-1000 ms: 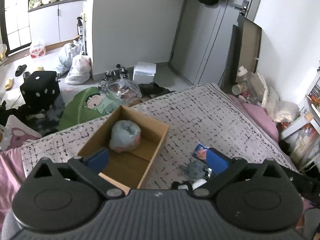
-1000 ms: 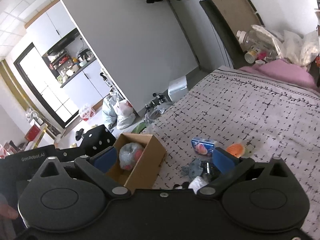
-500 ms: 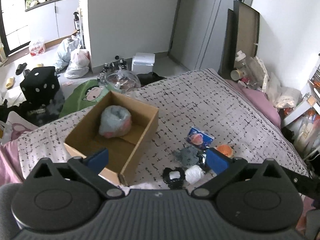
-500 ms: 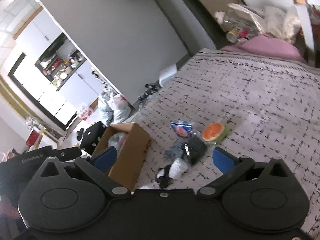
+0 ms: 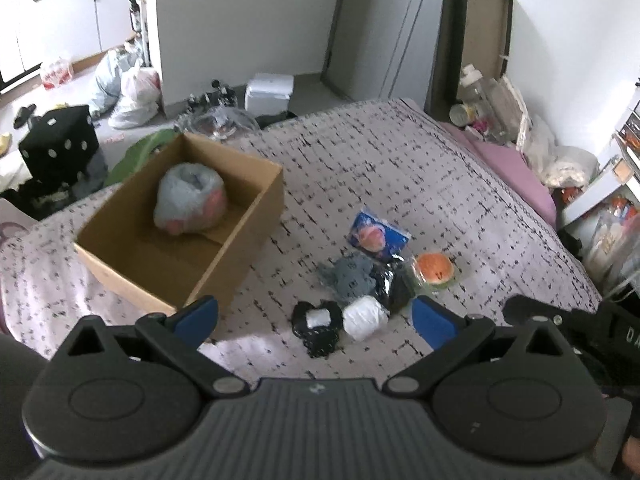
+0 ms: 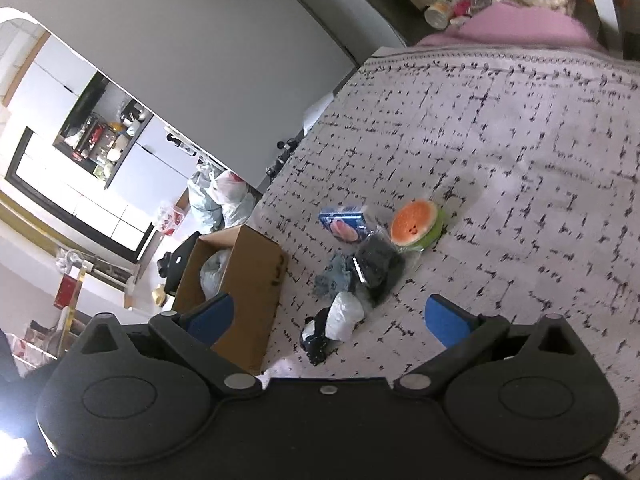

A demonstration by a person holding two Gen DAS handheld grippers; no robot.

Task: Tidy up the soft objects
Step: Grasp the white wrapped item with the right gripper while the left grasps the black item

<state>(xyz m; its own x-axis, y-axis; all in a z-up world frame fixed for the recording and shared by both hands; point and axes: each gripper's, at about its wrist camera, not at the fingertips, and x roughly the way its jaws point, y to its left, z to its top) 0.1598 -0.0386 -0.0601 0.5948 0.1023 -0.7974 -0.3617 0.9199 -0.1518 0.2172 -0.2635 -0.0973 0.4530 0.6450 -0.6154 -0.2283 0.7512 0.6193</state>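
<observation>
An open cardboard box (image 5: 256, 216) (image 6: 256, 280) stands on the patterned bed cover and holds a grey-and-pink plush (image 5: 190, 202). To its right lies a cluster of soft items: a blue packet (image 5: 378, 236) (image 6: 344, 226), a watermelon-slice toy (image 5: 434, 270) (image 6: 416, 224), a grey cloth (image 5: 352, 278), a black bundle (image 6: 376, 268), a white roll (image 5: 364, 318) (image 6: 344, 314) and a black-and-white piece (image 5: 318, 326). My left gripper (image 5: 314, 318) is open and empty, above the near items. My right gripper (image 6: 326, 316) is open and empty, hovering over the same cluster.
The bed's far edge drops to a floor with plastic bags (image 5: 128, 92), a black dice cube (image 5: 60, 146) and a white box (image 5: 268, 94). Pink bedding and clutter (image 5: 512, 152) line the right side. The right gripper's body (image 5: 580, 320) shows at the left view's right edge.
Both grippers have risen and pulled back, so the whole cluster now shows between the fingers. The right view has tilted. Nothing was grasped; the objects lie where they were.
</observation>
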